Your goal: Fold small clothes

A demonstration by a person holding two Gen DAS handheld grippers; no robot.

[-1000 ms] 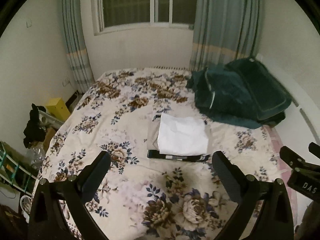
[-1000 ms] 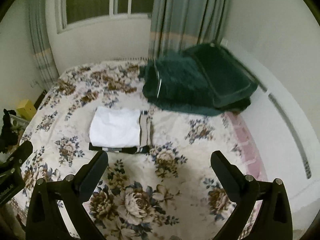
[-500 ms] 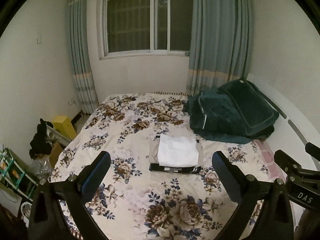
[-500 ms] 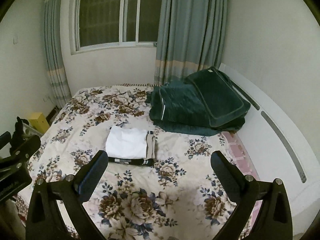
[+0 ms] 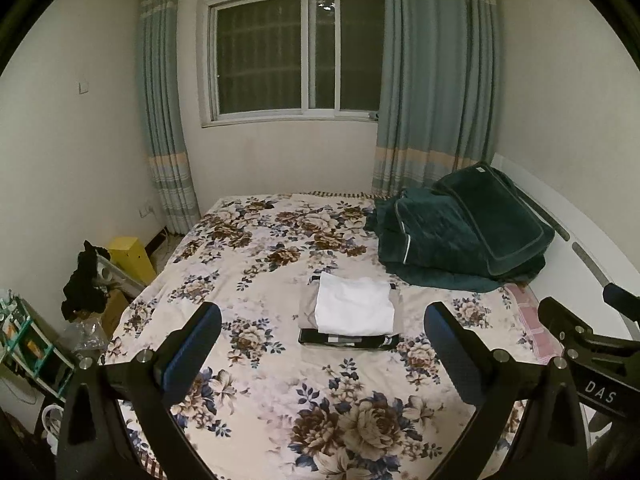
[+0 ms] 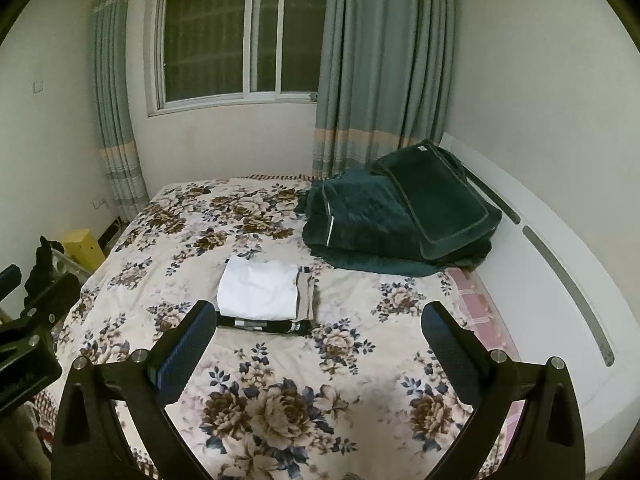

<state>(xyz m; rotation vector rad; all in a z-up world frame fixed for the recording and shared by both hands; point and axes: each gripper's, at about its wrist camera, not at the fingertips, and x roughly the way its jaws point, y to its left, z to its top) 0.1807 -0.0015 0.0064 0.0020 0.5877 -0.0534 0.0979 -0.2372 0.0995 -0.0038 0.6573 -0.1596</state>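
1. You are holding the left tongs [image 5: 322, 344] with the jaws spread wide and gripping nothing; they are hanging above the near part of the bed [image 5: 256, 392], at the bottom of the left wrist frame.
2. You are holding the right tongs [image 6: 318, 342] likewise spread apart and carrying nothing, at the bottom of the right wrist frame.
3. The stack of folded clothes [image 5: 352, 314] is lying on the bed at the centre of the left wrist frame, well apart from both tongs.
4. A white garment [image 6: 258, 290] is sitting on top of the stack, a beige piece [image 6: 306, 296] is showing beneath it, and a dark piece [image 6: 264, 325] is lying at the bottom, along the near edge.
5. A dark green quilt [image 5: 460, 236] is resting in the right middle of the frame, beyond the stack and not touching it.
6. A window [image 5: 296, 52] with curtains [image 5: 436, 80] is filling the upper centre.
7. A yellow box [image 5: 132, 258] is standing at the left edge, beside the bed.
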